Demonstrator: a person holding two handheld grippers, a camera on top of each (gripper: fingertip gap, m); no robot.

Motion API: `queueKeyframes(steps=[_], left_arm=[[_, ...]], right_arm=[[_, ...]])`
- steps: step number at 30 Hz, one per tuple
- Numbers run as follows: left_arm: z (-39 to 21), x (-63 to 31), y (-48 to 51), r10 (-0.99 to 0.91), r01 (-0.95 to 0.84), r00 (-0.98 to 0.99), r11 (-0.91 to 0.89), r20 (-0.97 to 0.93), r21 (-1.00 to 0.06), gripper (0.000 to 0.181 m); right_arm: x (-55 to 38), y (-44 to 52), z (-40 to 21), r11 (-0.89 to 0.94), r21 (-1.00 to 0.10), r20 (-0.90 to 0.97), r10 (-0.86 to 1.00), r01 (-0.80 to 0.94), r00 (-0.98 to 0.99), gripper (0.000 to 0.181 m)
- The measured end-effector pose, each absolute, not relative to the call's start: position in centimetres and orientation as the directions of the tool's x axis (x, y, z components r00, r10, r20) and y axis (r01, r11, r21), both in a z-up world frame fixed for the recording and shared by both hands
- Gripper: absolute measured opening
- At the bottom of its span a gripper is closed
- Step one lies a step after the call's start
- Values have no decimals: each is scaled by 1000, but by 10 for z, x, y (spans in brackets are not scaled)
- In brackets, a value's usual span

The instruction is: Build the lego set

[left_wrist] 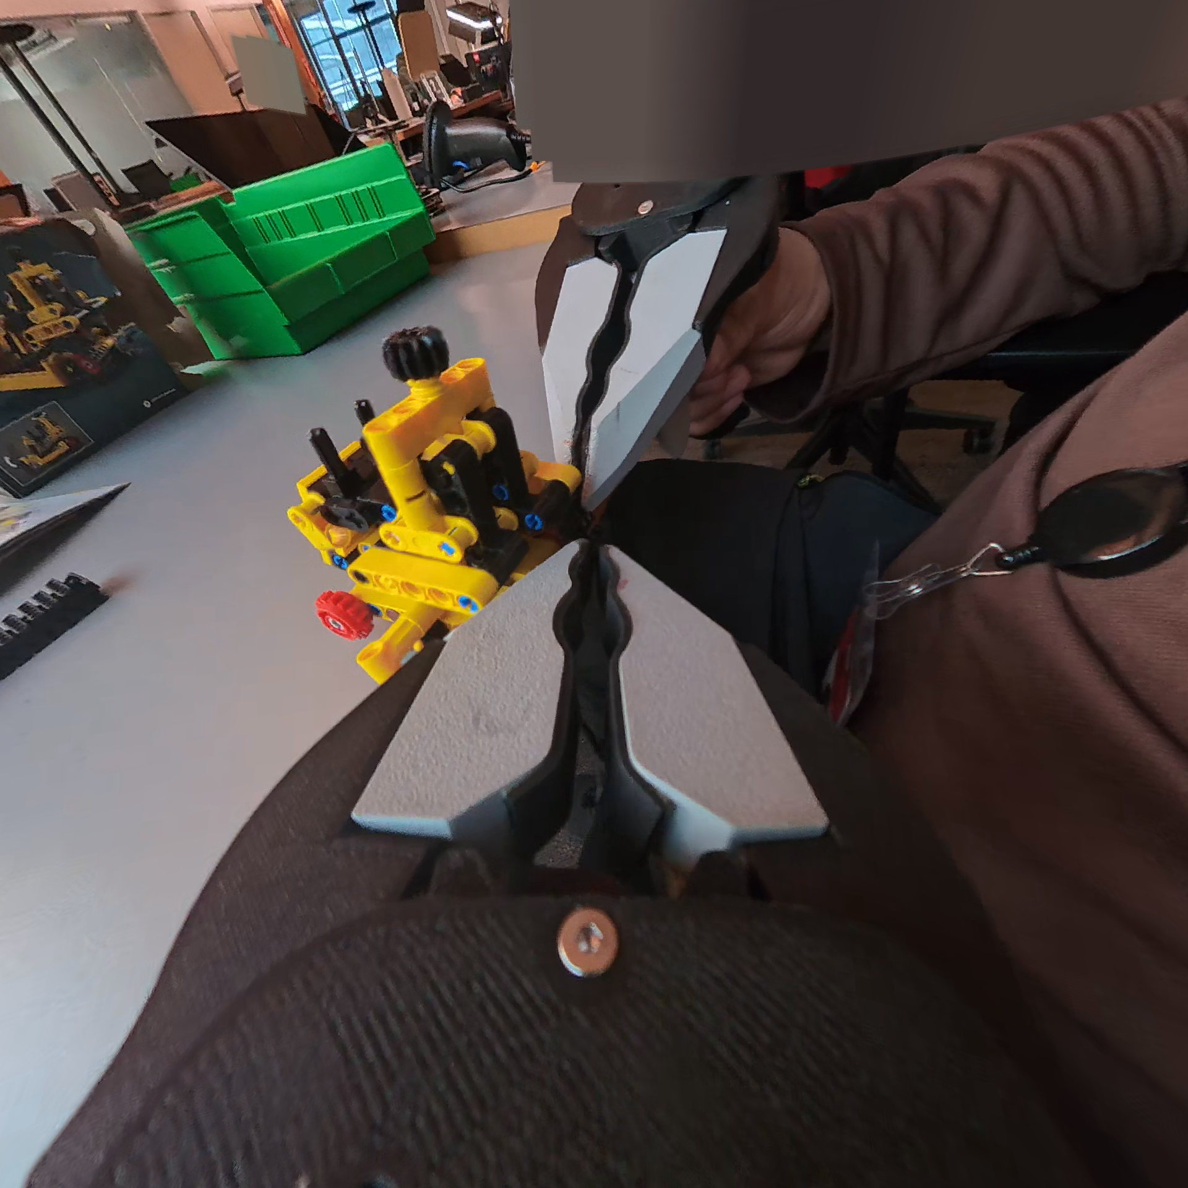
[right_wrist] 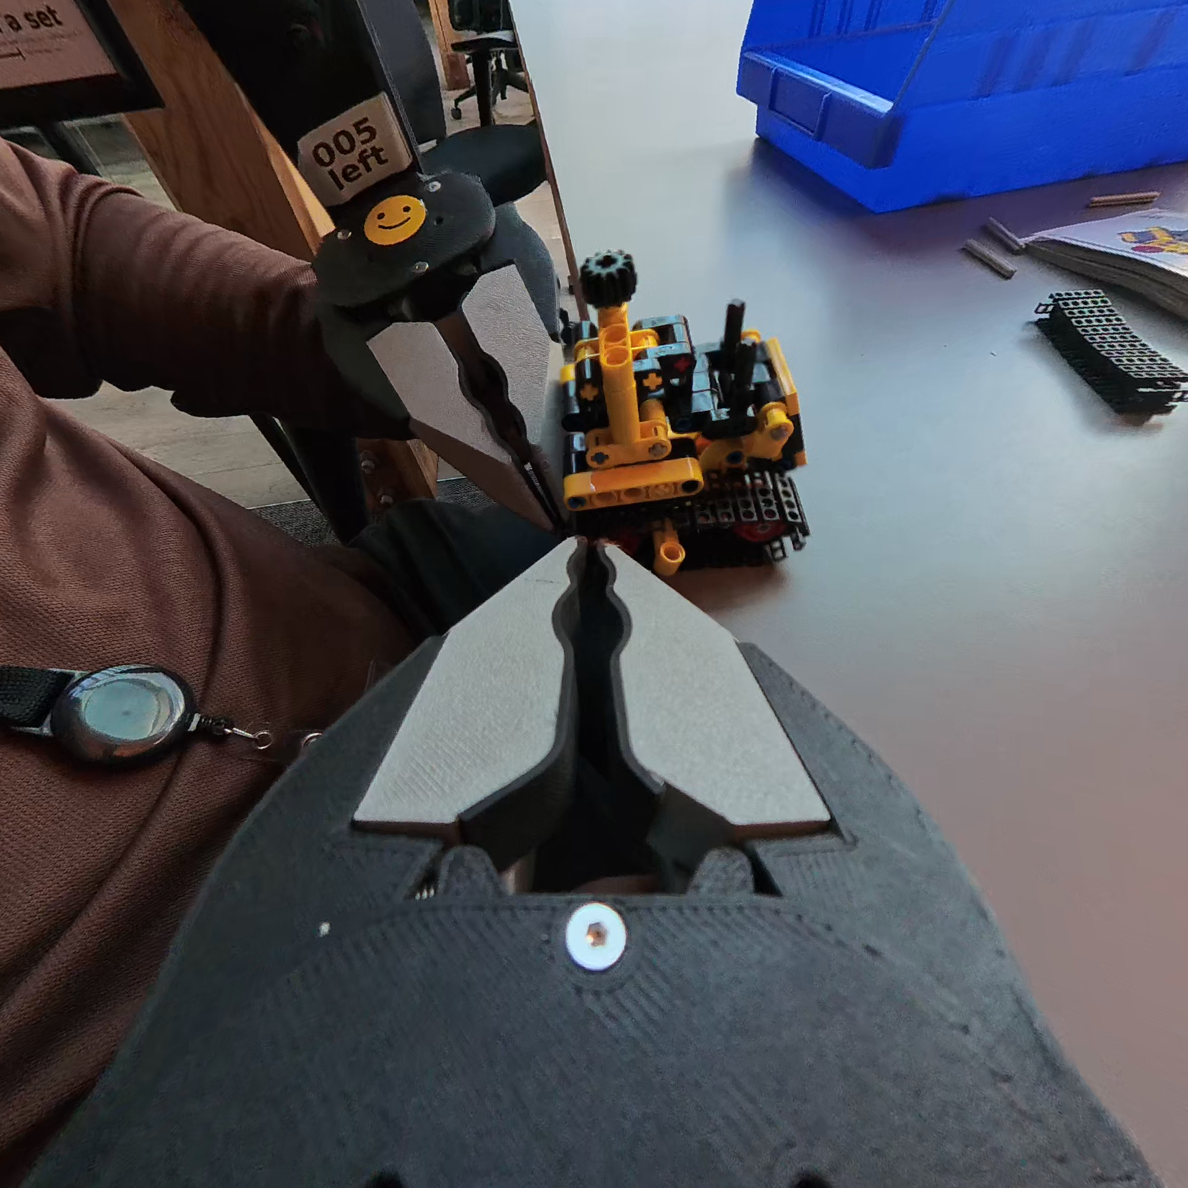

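A yellow and black lego vehicle [left_wrist: 424, 508] stands near the table's edge, with a black gear [left_wrist: 416, 352] on top and a red gear [left_wrist: 341, 615] at its side. In the right wrist view the vehicle [right_wrist: 681, 424] sits on a black track [right_wrist: 746, 514]. My left gripper [left_wrist: 586, 546] is shut, its tip at the model's near corner. My right gripper [right_wrist: 582, 546] is shut too. Both tips meet at one spot beside the model; the right gripper also shows from above in the left wrist view [left_wrist: 584, 508], and the left gripper in the right wrist view [right_wrist: 556, 524]. Whether a tiny part is pinched there is hidden.
Green bins [left_wrist: 308, 257], the lego box [left_wrist: 71, 347] and a booklet [left_wrist: 45, 521] lie to the left, with a loose black track strip [left_wrist: 45, 617]. A blue bin [right_wrist: 964, 96], booklet [right_wrist: 1131, 251], track strip [right_wrist: 1112, 350] and small brown sticks [right_wrist: 990, 257] lie on the right. The person's sleeve [right_wrist: 161, 270] and torso are close. Only a small space, under 4 cm, lies between the two pairs of fingers.
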State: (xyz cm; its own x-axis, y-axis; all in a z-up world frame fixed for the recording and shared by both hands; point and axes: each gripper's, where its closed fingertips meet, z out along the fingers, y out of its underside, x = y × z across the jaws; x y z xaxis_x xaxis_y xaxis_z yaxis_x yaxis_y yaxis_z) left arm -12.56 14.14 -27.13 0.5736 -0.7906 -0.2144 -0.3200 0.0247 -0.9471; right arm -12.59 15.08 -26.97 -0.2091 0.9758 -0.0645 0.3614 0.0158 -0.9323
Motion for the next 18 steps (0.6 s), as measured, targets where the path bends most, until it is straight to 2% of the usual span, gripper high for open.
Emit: queueKeyframes(steps=[10,18], left_arm=[[-268,-126,142,-799,-254,583,-7,-148,-967,0],[-264,-125,145,-787,-154,615,-70,-40,-986,0]], right_arm=[[-127,152,-270,58,-929,-16,981,367,-194,0],[-126,154,-266,-25,-934,-100,976,357,-191,0]])
